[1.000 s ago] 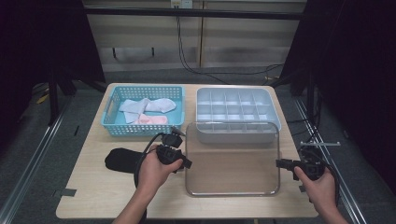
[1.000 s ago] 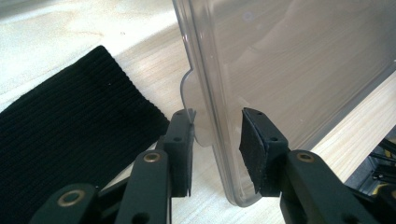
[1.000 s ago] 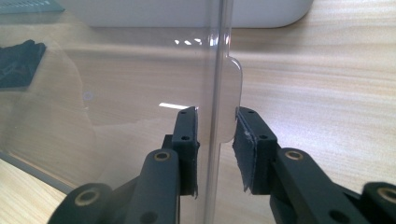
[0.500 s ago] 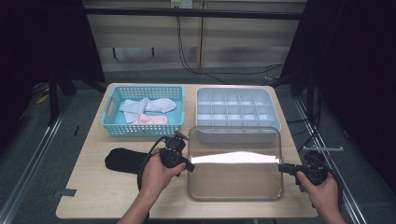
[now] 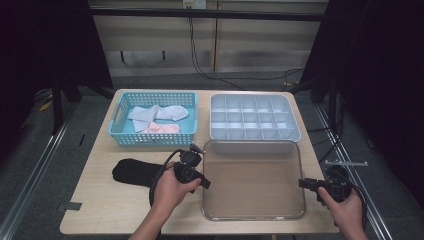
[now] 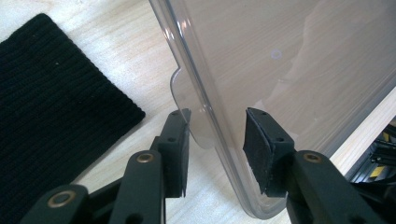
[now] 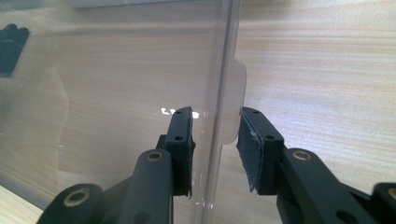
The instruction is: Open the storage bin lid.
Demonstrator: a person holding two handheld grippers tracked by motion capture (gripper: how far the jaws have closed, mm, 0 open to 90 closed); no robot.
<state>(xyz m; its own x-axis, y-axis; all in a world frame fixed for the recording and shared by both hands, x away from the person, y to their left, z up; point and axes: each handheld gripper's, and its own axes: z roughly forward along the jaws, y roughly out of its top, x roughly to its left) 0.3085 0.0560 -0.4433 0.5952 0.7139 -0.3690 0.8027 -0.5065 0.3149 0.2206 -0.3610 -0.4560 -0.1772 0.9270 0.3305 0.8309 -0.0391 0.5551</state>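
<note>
Beside the clear lid (image 6: pixel 289 70), black cloth (image 6: pixel 51 107) shows knit ribs.

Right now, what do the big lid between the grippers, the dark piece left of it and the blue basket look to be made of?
Lid: clear hard plastic, probably; the table's wood grain shows through, and its rim and tab gleam.
Dark piece: black knitted fabric, matte, with ribbed rows visible in the left gripper view.
Blue basket: likely moulded plastic, with lattice walls and an even, light-blue colour.
</note>
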